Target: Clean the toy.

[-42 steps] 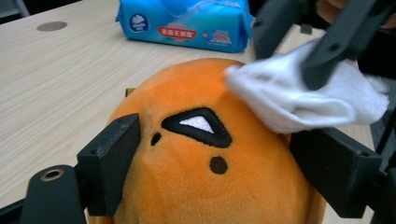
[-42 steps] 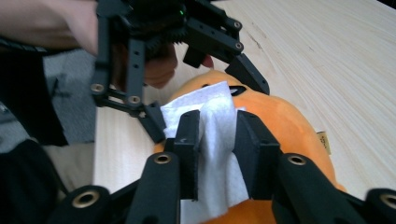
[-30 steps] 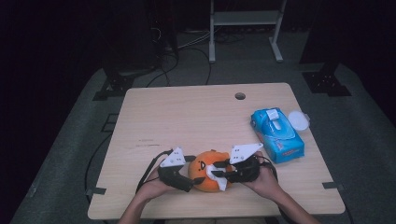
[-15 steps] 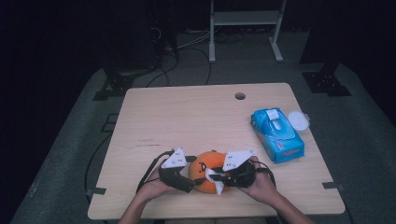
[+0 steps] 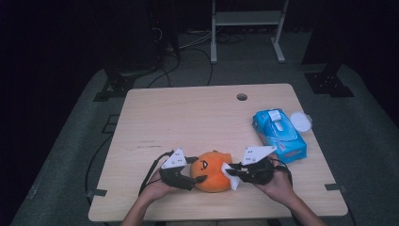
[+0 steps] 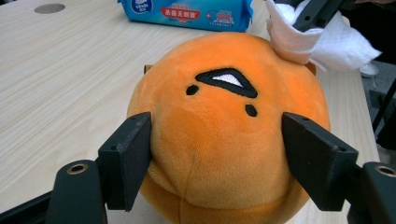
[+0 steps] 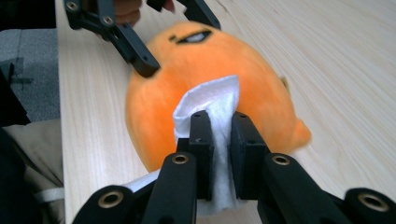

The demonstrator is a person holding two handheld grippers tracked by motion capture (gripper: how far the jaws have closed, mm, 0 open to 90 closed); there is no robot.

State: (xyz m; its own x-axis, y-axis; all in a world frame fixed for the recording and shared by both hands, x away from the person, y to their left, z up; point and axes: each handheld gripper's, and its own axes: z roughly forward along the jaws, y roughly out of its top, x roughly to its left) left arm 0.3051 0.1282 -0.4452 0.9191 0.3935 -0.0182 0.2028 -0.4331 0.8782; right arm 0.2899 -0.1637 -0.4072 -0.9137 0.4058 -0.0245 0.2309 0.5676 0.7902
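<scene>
The left tongs [image 6: 215, 158] clasped the orange plush toy [image 6: 224, 126] from both sides, their jaws having just closed in on it; the toy sat on the table [image 5: 188, 122] between both tongs; the right tongs [image 7: 219, 135] were clenched on a white wipe [image 7: 212, 100], jaws just tightened, pressing it against the toy; a blue wipes pack [image 5: 279, 134] lay beyond the right tongs.
</scene>
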